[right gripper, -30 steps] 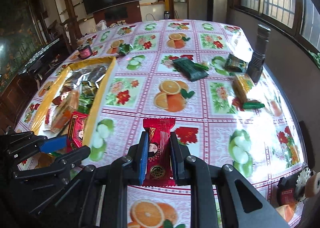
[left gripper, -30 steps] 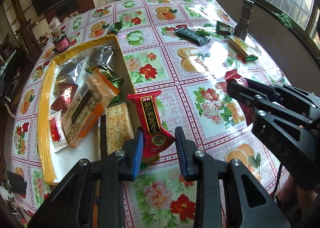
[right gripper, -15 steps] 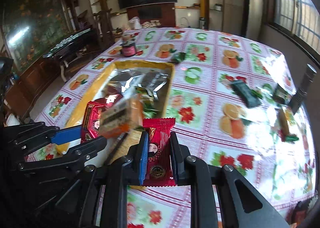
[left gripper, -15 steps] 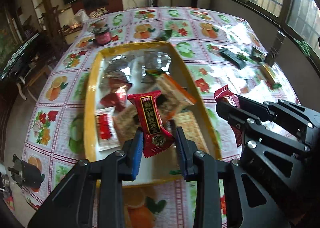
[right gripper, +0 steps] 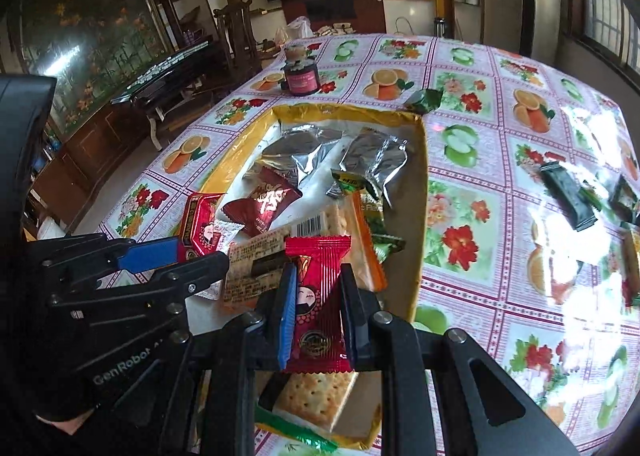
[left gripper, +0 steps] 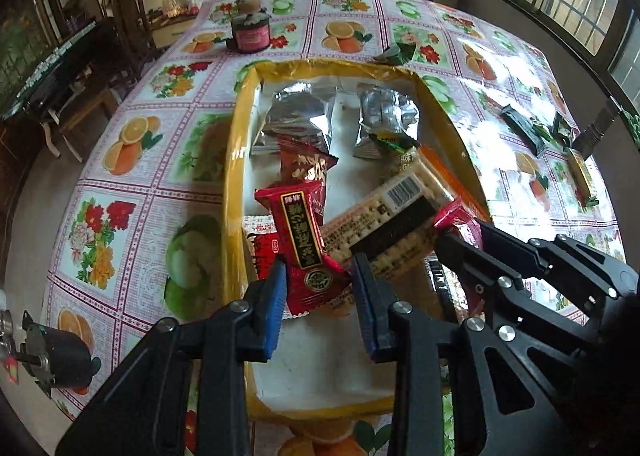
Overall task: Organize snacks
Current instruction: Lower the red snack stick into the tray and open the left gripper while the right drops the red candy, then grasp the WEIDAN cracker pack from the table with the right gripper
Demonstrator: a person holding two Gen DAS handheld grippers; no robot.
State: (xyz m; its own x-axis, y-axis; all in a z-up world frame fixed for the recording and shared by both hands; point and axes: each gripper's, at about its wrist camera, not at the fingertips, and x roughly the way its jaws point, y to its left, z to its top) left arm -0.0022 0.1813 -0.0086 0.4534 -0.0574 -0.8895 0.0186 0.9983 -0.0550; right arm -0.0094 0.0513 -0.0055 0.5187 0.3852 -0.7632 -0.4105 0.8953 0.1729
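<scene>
A yellow-rimmed tray [left gripper: 234, 160] [right gripper: 420, 192] holds several snacks. My left gripper [left gripper: 320, 284] hangs over its near end with a red snack packet [left gripper: 300, 232] with black lettering between its blue pads. The jaws are opening, and the pads still touch the packet. My right gripper [right gripper: 316, 308] is shut on a red packet with a printed figure [right gripper: 318, 276], above the tray's near right part. Each gripper appears in the other view: the right gripper [left gripper: 460, 244] beside the left, the left gripper [right gripper: 192, 252] at that view's left.
In the tray lie a long cracker pack [left gripper: 400, 216], two silver packets [left gripper: 300, 116] [left gripper: 386, 116] and a dark red packet [right gripper: 264, 204]. A dark jar [left gripper: 250, 30] stands beyond it. A green wrapper [left gripper: 396, 54] and dark green packets [right gripper: 566, 196] lie on the flowered tablecloth.
Both grippers have swung left from over the bare tablecloth to over the tray, each carrying its red packet. The left jaws stand slightly wider than before.
</scene>
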